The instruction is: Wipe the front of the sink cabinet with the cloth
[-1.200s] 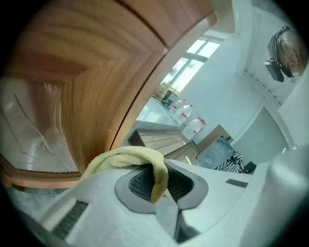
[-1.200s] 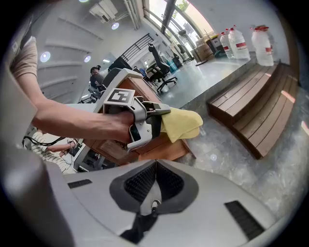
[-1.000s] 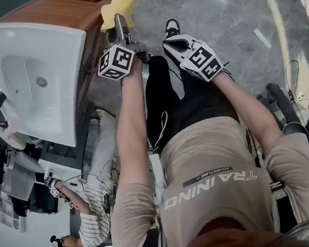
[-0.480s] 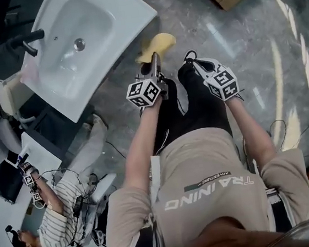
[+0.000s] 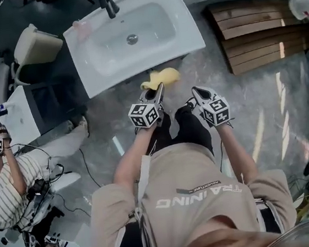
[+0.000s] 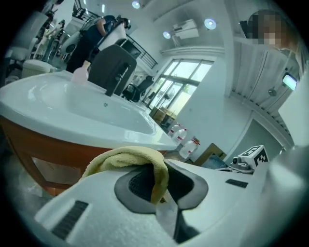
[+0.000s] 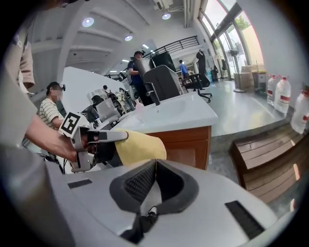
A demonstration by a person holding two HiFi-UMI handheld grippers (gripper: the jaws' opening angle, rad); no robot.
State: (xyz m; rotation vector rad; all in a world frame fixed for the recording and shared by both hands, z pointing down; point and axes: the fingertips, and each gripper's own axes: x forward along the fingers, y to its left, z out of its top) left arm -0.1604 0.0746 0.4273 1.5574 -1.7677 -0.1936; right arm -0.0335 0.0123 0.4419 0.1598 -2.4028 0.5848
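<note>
- The left gripper (image 5: 155, 90) is clenched on the yellow cloth (image 5: 161, 78). In the left gripper view a fold of it is pinched between the pads, and the rest bunches out past the tips.
- The cloth is at the sink cabinet (image 6: 48, 147), just below the front rim of the white basin (image 5: 142, 66) and toward the cabinet's right half. The brown front panel lies straight ahead of the cloth and a little to its left.
- No view settles whether the cloth is touching the sink cabinet or only just beside it. In the right gripper view the yellow bundle overlaps the wood, with no clear gap or press to read.
- The front of the sink cabinet has its long axis running sideways across the person. In the head view it slants slightly, so its left end sits nearer the person than its right end.
- Judging from that, the wipe probably calls for pushing the cloth forward onto the panel, then sweeping leftward along that axis, since most of the front lies to the left of the cloth.
- The right gripper (image 5: 200, 94) has its jaws pressed together on nothing. It is farther back from the sink cabinet than the left gripper and off toward the cabinet's right corner, so the left is the nearer and the working one.
</note>
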